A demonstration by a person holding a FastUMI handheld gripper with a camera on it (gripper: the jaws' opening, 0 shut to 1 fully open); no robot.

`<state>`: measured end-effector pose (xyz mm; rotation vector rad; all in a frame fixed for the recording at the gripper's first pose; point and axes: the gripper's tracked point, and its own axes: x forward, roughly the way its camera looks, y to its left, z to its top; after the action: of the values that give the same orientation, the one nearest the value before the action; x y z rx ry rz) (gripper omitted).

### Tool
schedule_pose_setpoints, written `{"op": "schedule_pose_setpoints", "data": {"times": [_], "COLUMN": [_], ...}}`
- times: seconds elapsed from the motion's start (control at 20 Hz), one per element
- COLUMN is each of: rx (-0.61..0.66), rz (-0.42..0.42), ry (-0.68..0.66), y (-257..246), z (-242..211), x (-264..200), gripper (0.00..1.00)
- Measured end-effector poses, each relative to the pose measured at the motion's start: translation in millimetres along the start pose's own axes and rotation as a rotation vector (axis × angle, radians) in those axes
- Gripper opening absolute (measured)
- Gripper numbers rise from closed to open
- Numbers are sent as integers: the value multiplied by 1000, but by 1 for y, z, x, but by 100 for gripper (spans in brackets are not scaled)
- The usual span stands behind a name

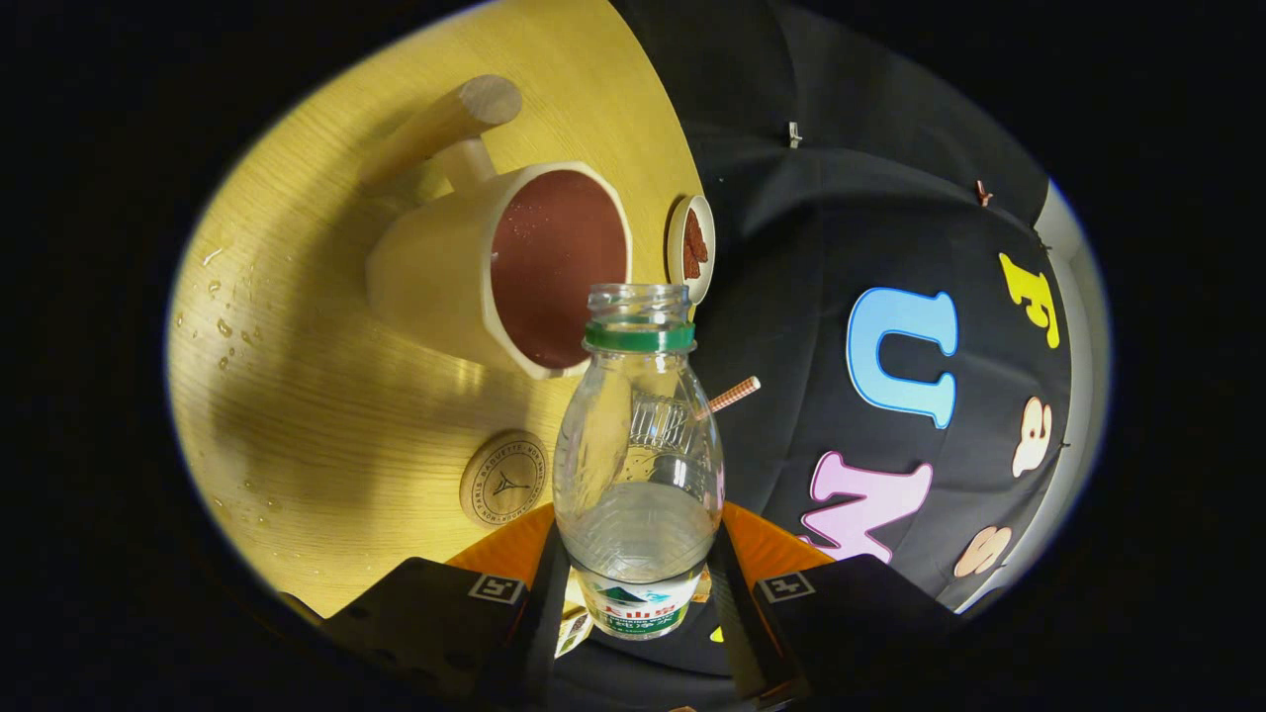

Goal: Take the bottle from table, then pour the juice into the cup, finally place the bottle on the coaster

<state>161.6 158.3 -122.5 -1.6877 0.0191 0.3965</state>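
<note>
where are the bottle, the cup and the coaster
bottle point(638, 465): gripper view, clear body, between the fingers
cup point(435, 267): gripper view, outer wall, beyond the bottle mouth
coaster point(503, 479): gripper view, round printed face, beside the bottle

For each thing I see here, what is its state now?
bottle: uncapped, held between the fingers, clear liquid in it, mouth toward the cup.
cup: on the table, opening faces the bottle, dark red inside.
coaster: flat on the table, nothing on it.
small dish: at the table edge, holds something reddish.
gripper: shut on the bottle.
</note>
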Motion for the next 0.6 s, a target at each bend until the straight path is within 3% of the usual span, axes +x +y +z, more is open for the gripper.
{"op": "schedule_pose_setpoints", "data": {"times": [0.6], "rx": [-96], "rz": [-15], "ry": [-19], "y": [-9], "z": [-4], "x": [6], "gripper": [70]}}
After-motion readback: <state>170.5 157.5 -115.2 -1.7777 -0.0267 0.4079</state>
